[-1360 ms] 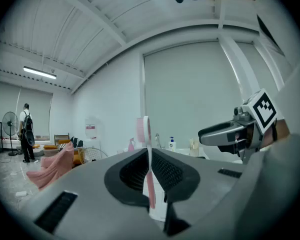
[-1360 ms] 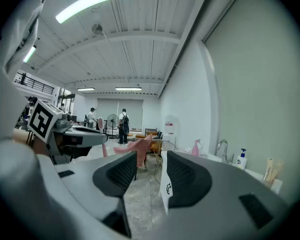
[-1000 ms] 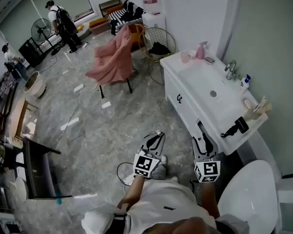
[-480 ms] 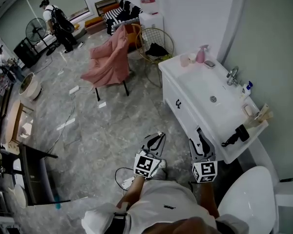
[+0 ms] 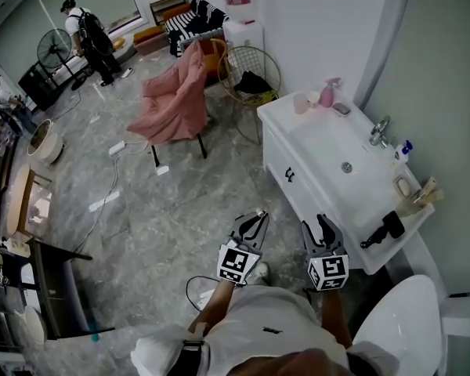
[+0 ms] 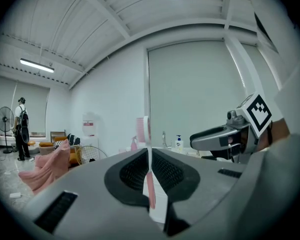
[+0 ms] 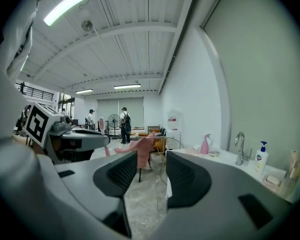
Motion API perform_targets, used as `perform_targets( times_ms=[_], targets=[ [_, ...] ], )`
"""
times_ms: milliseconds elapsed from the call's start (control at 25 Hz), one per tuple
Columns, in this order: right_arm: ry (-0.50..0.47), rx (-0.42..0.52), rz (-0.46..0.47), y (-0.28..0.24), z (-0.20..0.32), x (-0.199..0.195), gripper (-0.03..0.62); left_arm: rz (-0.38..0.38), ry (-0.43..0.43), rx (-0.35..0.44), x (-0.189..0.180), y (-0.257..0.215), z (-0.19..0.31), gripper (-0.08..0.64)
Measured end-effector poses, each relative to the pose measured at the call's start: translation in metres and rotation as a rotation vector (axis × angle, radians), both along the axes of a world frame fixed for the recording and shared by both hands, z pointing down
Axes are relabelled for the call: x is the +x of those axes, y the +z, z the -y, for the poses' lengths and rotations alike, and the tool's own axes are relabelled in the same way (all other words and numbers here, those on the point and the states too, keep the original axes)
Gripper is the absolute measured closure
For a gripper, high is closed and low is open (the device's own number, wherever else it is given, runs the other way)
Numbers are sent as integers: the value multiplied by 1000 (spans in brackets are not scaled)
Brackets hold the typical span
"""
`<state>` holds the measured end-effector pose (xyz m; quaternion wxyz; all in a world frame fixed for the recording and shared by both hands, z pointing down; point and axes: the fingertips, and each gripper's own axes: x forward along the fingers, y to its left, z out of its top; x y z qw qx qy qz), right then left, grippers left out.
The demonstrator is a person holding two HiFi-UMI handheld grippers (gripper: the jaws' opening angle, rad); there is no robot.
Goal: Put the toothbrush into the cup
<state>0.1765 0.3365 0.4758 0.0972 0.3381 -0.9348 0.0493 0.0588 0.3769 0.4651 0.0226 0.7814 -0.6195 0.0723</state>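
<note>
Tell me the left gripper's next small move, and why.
Probably carry the left gripper forward toward the far end of the vanity. That gripper's jaws are shut on the pink toothbrush, while the cup stands there beside the pink spray bottle, well away from it.

Grey marble floor (image 5: 164, 210), white vanity (image 5: 329, 171), pink-draped chair (image 5: 176, 104).

Two tongs: left tongs (image 5: 255, 215), right tongs (image 5: 315, 223); one toothbrush (image 6: 149, 186), one tap (image 5: 380, 130), one chair (image 5: 176, 104), one toilet (image 5: 399, 319).
</note>
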Motion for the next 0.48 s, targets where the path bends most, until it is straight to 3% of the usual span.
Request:
perform_targets(
  times_ms=[480],
  targets=[
    [50,-11,-6,8,28,-30,402,-9,39,2,-34,9,32,518]
  ],
)
